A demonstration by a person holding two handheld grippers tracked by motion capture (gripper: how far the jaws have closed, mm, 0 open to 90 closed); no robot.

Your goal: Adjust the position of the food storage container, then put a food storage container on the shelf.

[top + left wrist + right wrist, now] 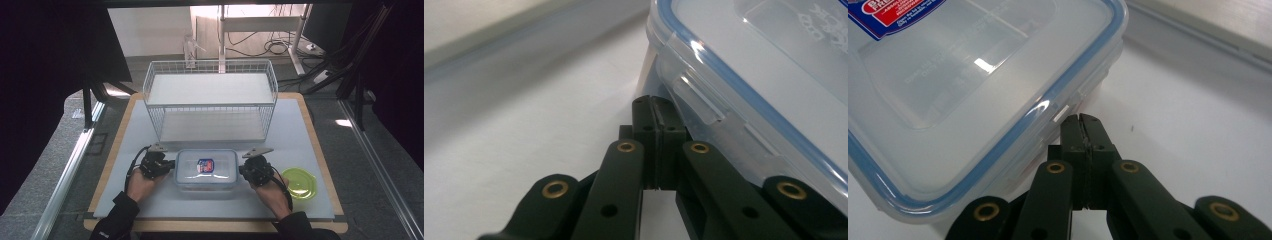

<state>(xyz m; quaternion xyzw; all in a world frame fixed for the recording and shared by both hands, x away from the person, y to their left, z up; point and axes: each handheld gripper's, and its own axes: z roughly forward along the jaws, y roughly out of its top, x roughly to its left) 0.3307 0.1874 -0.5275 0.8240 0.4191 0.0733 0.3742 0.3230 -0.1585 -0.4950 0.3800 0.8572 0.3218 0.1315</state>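
Lab: cables (260, 47), black curtains (45, 60)

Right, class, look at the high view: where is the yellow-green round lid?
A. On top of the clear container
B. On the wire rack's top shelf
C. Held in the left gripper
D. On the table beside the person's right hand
D: the yellow-green round lid lies flat on the table, just outside the person's right hand, apart from the clear container and the wire rack.
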